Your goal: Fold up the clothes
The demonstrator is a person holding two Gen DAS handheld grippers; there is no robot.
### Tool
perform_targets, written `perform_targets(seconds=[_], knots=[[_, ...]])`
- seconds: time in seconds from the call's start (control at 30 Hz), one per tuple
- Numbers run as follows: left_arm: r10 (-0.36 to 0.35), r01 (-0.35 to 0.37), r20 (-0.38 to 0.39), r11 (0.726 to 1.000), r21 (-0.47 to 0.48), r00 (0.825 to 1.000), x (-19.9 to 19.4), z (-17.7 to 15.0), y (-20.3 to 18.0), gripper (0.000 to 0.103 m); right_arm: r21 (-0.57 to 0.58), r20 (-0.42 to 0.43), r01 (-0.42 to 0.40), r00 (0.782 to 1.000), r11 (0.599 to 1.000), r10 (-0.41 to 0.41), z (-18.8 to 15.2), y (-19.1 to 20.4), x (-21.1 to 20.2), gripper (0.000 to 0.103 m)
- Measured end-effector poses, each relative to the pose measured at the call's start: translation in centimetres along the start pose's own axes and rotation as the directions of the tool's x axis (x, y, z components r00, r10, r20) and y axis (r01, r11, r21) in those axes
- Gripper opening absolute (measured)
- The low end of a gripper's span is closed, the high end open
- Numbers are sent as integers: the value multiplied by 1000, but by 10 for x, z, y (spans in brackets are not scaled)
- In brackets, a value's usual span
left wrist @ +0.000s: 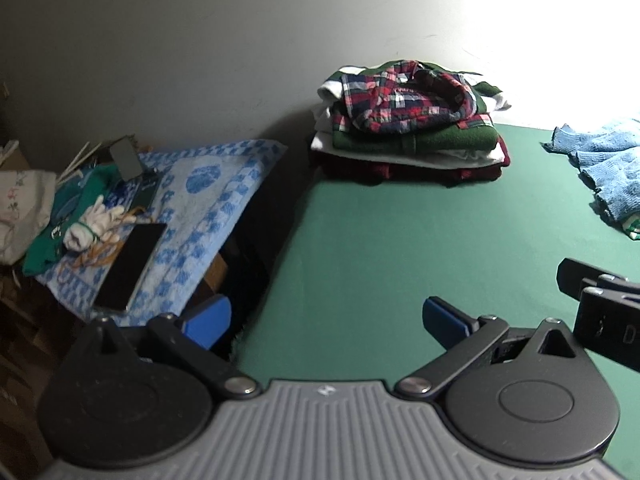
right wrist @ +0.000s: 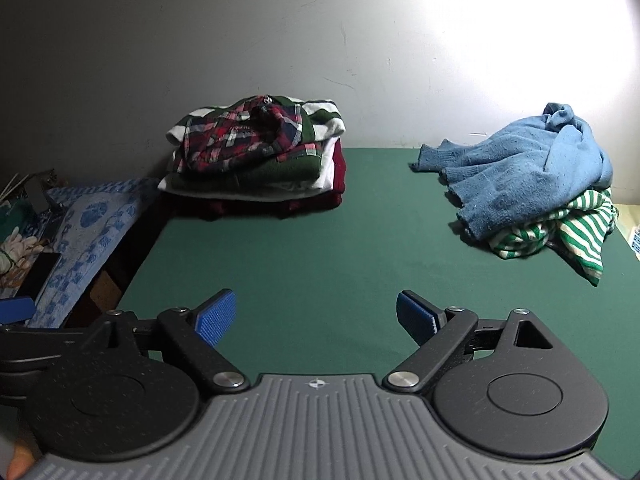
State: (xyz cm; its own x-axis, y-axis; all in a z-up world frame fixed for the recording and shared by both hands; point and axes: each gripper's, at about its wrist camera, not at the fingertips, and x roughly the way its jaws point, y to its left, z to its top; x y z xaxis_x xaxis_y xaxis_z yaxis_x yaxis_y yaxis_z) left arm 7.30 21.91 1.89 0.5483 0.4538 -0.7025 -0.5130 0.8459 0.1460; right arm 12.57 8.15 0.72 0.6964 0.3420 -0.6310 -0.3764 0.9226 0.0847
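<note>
Green felt surface (right wrist: pixel 320 248) under both grippers, bare between and just ahead of the jaws. Right gripper (right wrist: pixel 316 316) jaws wide apart, holding nothing; left gripper (left wrist: pixel 326 322) likewise spread and empty, sitting at the surface's left edge, one pad hanging over the drop.

Unfolded work is ahead-right of the right jaws: blue sweater (right wrist: pixel 524 176) heaped on top of a green-striped shirt (right wrist: pixel 560 236), the two touching and overlapping. Likely next step is pulling the sweater into the bare zone.

Risks:
- Sweater drapes over the striped shirt, so a deep pinch could grab both layers and drag the pair together.
- Knit is thick and bunched, cuffs and hem tangled; grabbing a random fold gives a twisted spread, bad fold lines.
- Heap sits near the surface's right edge; a sideways tug could dump the striped shirt off.

Far ahead-left of the jaws: folded stack (right wrist: pixel 260 156) against the wall, plaid shirt (right wrist: pixel 240 136) on top, slumped, not flat. Adding a bulky sweater there may tip it.

Left of the left jaws, off the surface: phone (left wrist: pixel 130 268) on a blue towel (left wrist: pixel 200 216); a wide left swing could clip it.
</note>
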Motion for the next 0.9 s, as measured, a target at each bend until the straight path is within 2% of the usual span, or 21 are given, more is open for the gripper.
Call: perform_targets(seconds=[0.17, 0.4, 0.67, 0.9], knots=[[29, -29, 20, 1000, -10, 999, -17, -8, -13, 103, 29, 5, -26, 1000, 999, 26, -3, -16, -9, 90], [35, -35, 3, 999, 9, 999, -22, -10, -20, 103, 28, 14, -55, 998, 998, 54, -5, -24, -18, 90], [-37, 38, -9, 998, 54, 999, -22, -11, -12, 103, 39, 26, -12, 1000, 999, 11, -3, -16, -29, 90], [-51, 52, -19, 996, 74, 999, -23, -12, 6, 103, 17, 29, 33, 999, 999, -33, -10, 6, -36, 90]])
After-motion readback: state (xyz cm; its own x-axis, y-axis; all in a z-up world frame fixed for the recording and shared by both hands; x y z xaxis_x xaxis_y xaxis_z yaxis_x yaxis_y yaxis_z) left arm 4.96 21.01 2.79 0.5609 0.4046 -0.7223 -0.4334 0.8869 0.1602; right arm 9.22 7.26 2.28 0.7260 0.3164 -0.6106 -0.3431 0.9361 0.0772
